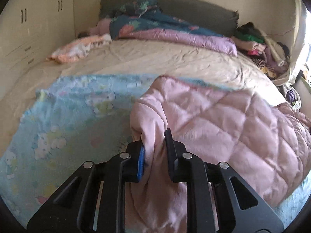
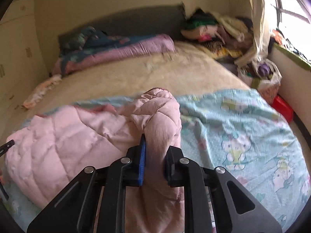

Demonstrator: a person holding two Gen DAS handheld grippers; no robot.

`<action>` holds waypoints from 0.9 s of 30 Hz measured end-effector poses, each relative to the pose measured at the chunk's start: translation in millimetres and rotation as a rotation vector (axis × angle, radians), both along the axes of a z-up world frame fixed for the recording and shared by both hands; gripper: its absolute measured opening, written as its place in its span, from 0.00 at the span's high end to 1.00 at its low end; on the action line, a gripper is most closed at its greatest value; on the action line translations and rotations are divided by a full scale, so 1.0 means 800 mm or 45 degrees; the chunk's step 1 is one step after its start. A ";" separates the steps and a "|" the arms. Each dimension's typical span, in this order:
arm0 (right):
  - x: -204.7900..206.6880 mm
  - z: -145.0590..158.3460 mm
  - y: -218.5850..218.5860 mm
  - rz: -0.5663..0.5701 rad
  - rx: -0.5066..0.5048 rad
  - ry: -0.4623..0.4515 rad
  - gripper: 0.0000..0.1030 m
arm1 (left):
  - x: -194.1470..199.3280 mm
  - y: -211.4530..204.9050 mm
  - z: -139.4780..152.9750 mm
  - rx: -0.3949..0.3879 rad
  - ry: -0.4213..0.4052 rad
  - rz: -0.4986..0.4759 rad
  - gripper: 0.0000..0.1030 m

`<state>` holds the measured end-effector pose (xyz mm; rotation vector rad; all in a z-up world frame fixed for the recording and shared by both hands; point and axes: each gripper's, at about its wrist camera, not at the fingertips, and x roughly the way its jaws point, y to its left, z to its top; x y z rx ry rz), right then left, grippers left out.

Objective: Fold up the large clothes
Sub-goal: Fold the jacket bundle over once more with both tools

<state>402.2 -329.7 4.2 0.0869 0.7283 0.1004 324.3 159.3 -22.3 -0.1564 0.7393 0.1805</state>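
Bedding in cream [image 1: 155, 58] is being used as the work surface, and nearest the cameras a pale blue cartoon-print sheet [image 1: 68, 116] is lying spread over it. On that sheet the pink quilted garment [image 1: 223, 120] is being gathered, its bulk heaped toward the middle between the two views. The left gripper [image 1: 154, 136] is being held clamped on a bunched fold of pink fabric at the garment's left end, and the right gripper [image 2: 156, 141] is likewise being kept pinched on a thick roll of the same fabric at its right end; no gap is being left between pads and cloth in either view. The step in hand is judged to be the carrying of a held edge across for a fold. For this to be done well, both grips should be kept firm and level with each other, the edge should be drawn taut between them so that the padding is not dragged into lumps, and the hem should be lowered squarely over the part still lying flat. Farther off, a folded purple and teal quilt [image 1: 175, 33] is lying against the grey headboard [image 1: 194, 9], and a heap of mixed clothes [image 2: 219, 31] is piled in the far right corner.
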 end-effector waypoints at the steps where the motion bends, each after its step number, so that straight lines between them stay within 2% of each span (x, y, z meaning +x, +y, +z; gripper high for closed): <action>1: 0.005 -0.011 0.000 -0.009 -0.001 0.025 0.86 | 0.003 0.000 -0.006 -0.002 0.012 0.008 0.89; 4: 0.014 -0.040 -0.003 -0.043 -0.017 0.088 0.88 | 0.008 -0.004 -0.019 0.031 0.033 0.014 0.89; 6: 0.019 -0.058 -0.010 -0.058 0.031 0.132 0.87 | 0.009 -0.004 -0.027 0.021 0.038 0.016 0.89; 8: 0.020 -0.070 -0.011 -0.057 0.025 0.154 0.87 | 0.010 -0.005 -0.029 0.031 0.038 0.014 0.89; 13: 0.015 -0.079 -0.009 -0.054 0.021 0.167 0.87 | 0.010 -0.007 -0.029 0.048 0.035 0.015 0.88; 16: 0.010 -0.076 -0.011 -0.071 0.051 0.193 0.83 | 0.009 -0.007 -0.028 0.057 0.033 0.022 0.87; 19: 0.001 -0.068 -0.015 -0.086 0.068 0.201 0.73 | 0.002 -0.008 -0.025 0.055 0.031 0.028 0.85; 22: -0.014 -0.057 -0.018 -0.082 0.076 0.186 0.55 | -0.004 -0.005 -0.021 0.040 0.030 0.035 0.82; 24: -0.022 -0.049 -0.021 -0.084 0.089 0.176 0.40 | -0.008 -0.002 -0.016 0.025 0.026 0.039 0.77; 25: -0.030 -0.044 -0.023 -0.079 0.113 0.165 0.35 | -0.011 -0.002 -0.014 0.019 0.023 0.037 0.71; 26: -0.035 -0.040 -0.025 -0.078 0.129 0.159 0.25 | -0.014 -0.002 -0.011 0.013 0.018 0.037 0.66; 27: -0.040 -0.037 -0.026 -0.080 0.138 0.149 0.20 | -0.017 -0.004 -0.008 0.010 0.015 0.033 0.65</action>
